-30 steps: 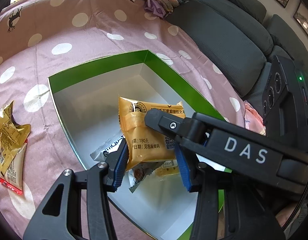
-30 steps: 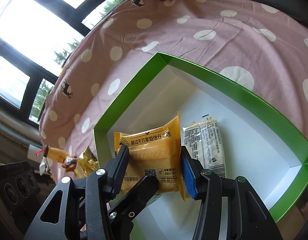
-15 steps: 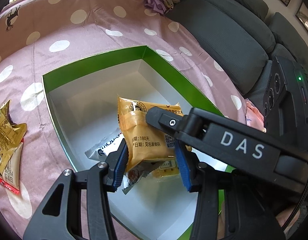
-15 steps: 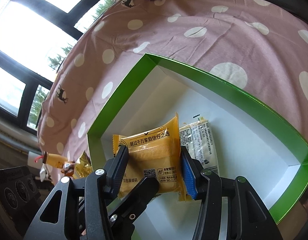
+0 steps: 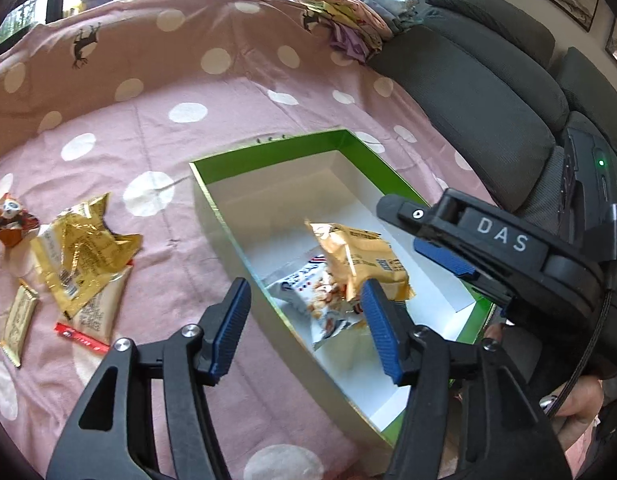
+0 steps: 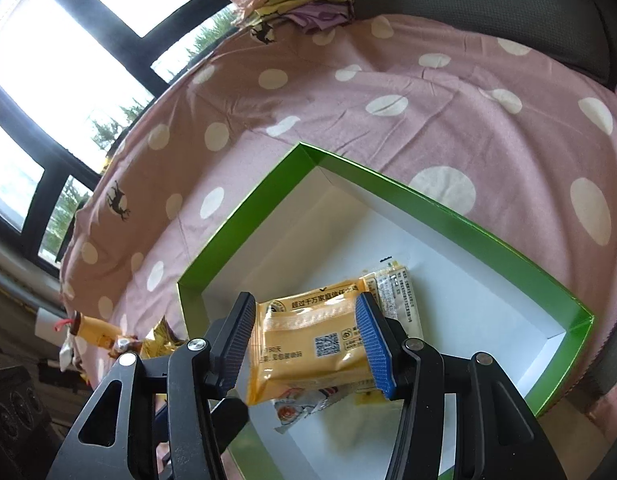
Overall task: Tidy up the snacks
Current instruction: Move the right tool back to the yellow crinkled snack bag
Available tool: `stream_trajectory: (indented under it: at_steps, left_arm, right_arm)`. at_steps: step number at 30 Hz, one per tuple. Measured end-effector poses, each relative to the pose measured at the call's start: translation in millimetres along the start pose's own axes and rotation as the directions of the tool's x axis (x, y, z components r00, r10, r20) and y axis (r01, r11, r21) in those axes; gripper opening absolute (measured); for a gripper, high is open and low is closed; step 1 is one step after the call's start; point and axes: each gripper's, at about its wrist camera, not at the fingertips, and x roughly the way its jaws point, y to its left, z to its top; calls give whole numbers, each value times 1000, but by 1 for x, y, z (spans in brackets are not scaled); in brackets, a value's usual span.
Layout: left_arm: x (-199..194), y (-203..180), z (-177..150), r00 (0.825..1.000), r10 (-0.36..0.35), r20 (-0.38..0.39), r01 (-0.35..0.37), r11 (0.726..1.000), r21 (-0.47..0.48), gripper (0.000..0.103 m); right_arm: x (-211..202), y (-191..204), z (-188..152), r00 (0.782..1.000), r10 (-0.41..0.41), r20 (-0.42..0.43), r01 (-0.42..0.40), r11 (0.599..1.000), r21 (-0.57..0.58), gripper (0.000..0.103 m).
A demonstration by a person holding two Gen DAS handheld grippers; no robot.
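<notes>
An orange snack packet [image 5: 360, 264] lies tilted on a white snack packet [image 5: 308, 292] inside the green-rimmed white box [image 5: 268, 150]. My left gripper [image 5: 304, 328] hovers over the box's near-left wall, its jaws opening with nothing between them. In the right wrist view my right gripper [image 6: 304, 344] frames the orange packet [image 6: 308, 344], jaws opening. The pads no longer seem to press on the packet. A second white packet [image 6: 396, 300] lies behind it in the box [image 6: 244, 240]. The right gripper's blue pad [image 5: 444, 260] stands just clear of the packet.
On the pink dotted cloth left of the box lie gold packets [image 5: 80, 256], a cream packet [image 5: 96, 312], a small bar [image 5: 18, 320] and a panda-print sweet [image 5: 10, 220]. Folded clothes [image 5: 348, 24] and a grey sofa [image 5: 468, 92] are behind. A hand [image 5: 576, 408] holds the right gripper.
My left gripper let go of the orange packet, widened and drew back up and to the left. The right jaws widened slightly and the packet sagged onto the snacks in the box.
</notes>
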Motion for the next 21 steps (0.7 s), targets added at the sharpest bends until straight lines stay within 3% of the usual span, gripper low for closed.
stream_trajectory:
  at_steps: [4,6,10,13,17,21]
  left_arm:
    - [-35,34,-13,994,99,39,-96,993,-64,74]
    - [-53,53,-22,987,152,60,-145,983,-109,79]
    - [-89,100,-52,953,288,97,-262,940,-219,91]
    - [-106,145,-79,933,349,89,-297,884,-361,91]
    - [-111,202,-102,928,371,15,-312,800,-512,90]
    - [-114,238,-116,925,377,-36,-319,723,-613,90]
  right_arm:
    - [-16,19,-4,998,10,56,-7,998,-59,66]
    - [-24,32,-8,997,30,77,-22,996,-92,77]
    - [-31,68,-20,991,103,83,-85,976,-198,89]
    - [-27,100,-35,987,152,48,-131,947,-295,95]
    - [1,137,-59,998,57,30,-40,914,-404,96]
    - [47,163,-84,988,74,-137,-127,891,-437,96]
